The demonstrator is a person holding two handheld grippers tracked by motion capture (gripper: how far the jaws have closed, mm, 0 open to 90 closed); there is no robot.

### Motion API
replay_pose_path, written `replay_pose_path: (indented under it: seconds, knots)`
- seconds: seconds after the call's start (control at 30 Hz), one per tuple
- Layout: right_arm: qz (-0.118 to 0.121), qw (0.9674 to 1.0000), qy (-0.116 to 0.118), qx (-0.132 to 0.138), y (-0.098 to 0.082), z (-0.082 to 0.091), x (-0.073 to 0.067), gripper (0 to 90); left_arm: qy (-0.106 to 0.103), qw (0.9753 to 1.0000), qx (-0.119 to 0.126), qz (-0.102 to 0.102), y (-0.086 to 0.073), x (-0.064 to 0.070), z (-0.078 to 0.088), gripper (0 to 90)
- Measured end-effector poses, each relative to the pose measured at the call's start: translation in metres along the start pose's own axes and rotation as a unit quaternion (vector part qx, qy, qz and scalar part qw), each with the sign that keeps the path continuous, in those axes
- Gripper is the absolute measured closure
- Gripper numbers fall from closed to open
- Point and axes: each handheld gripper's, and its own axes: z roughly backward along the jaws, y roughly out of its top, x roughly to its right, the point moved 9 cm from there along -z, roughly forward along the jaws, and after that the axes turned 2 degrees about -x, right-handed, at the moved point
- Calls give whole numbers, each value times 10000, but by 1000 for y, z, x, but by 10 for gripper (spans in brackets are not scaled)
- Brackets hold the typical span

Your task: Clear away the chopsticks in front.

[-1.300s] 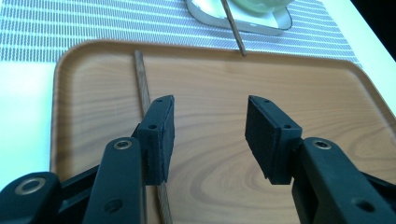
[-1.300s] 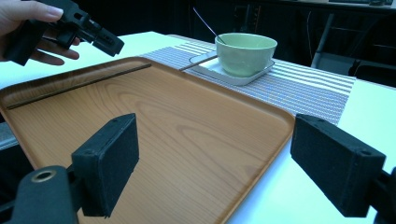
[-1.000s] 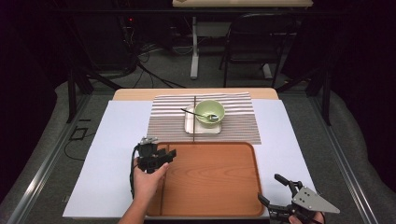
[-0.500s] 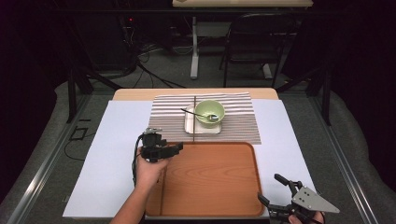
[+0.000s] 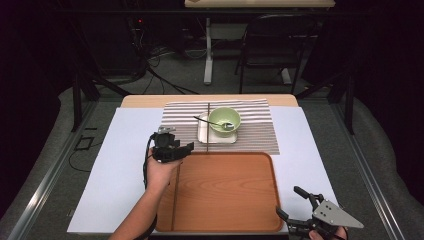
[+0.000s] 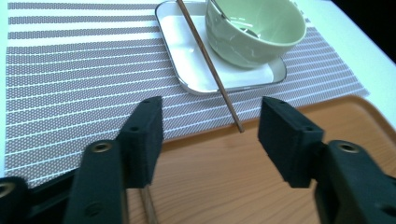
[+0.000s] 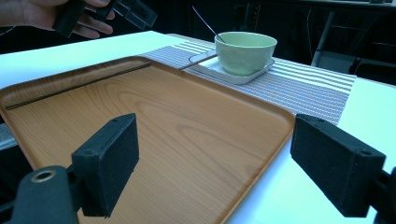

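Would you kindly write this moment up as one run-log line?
left gripper: jaws open, just closing a little, nothing between | chopstick: ahead, across white plate | second chopstick: in tray | right gripper: open, idle

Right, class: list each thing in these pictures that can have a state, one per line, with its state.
Left gripper: open, nothing between its jaws, over the tray's far edge.
Right gripper: open, holding nothing.
Green bowl: upright on the white plate, spoon inside.
White plate: flat on the striped mat.
Chopstick on the plate: lying beside the bowl, tip past the mat's edge.
Chopstick in the tray: lying flat.
Tray: level.
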Motion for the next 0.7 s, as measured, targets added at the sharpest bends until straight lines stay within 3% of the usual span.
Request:
replay_pose_path:
  seconds: [0.07,0.1,0.2,0.23,0.33,0.43,0.6,0.7]
  knots:
    - [-2,10000,2,-2,0,0,0,148,87,9999,-44,42,0,-1,-2,277]
    - [2,10000,0,1,0,0,0,149,282,9994,-178,63,1,-3,-4,239]
    - [14,10000,-2,5,0,0,0,148,165,9997,-107,157,5,-3,-4,209]
    - [11,10000,-1,3,0,0,0,149,108,9994,-74,314,11,-4,-3,204]
    - [4,10000,-1,-8,0,0,0,148,48,9989,54,460,17,-6,-2,192]
    - [32,10000,-5,-7,0,0,0,149,-226,9966,61,795,27,-8,-2,188]
    - [33,10000,-5,-14,0,0,0,149,-334,9973,74,656,32,-8,-2,203]
    - [32,10000,-7,-18,0,0,0,149,-207,9986,102,466,36,-7,-7,207]
